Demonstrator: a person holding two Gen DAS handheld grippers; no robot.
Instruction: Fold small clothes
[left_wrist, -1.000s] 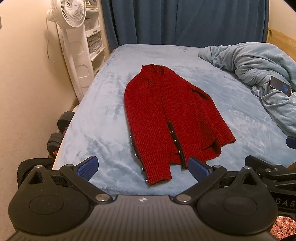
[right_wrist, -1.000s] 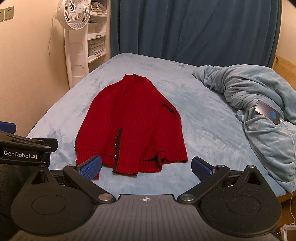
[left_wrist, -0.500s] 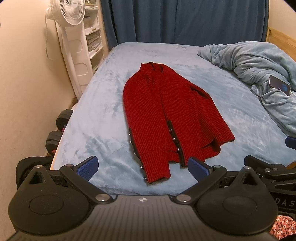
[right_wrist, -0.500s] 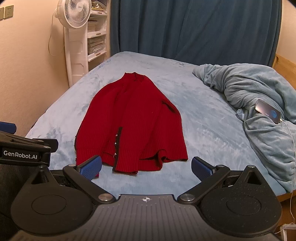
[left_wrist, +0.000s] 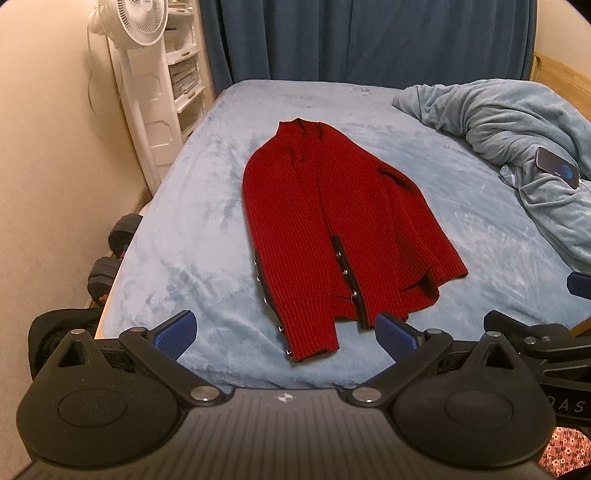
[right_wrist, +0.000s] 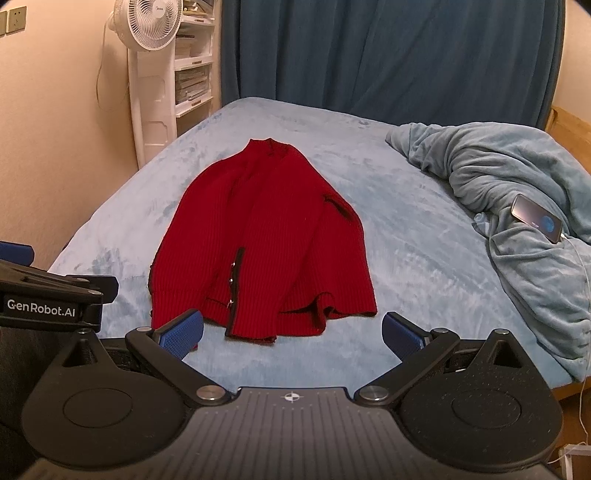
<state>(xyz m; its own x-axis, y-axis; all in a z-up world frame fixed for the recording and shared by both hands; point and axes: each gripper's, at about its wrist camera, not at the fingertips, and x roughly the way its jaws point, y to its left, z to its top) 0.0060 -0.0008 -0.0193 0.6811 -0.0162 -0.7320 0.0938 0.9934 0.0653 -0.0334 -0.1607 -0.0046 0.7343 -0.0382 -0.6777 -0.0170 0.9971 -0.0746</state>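
A red knitted cardigan lies flat on the light blue bed, collar far, hem near, its sides folded over the middle and dark snap bands showing at the hem. My left gripper hovers open just short of the hem, blue pads spread wide with nothing between them. My right gripper is open too, at the near edge in front of the hem. Each gripper's body shows at the side of the other's view.
A rumpled blue blanket is heaped on the right with a phone on it. A white fan and shelves stand at the left. Dumbbells lie on the floor. A dark curtain hangs behind.
Both views have shifted slightly, with the cardigan sitting a little lower and farther in frame. The cardigan itself has not moved and both grippers stay open.
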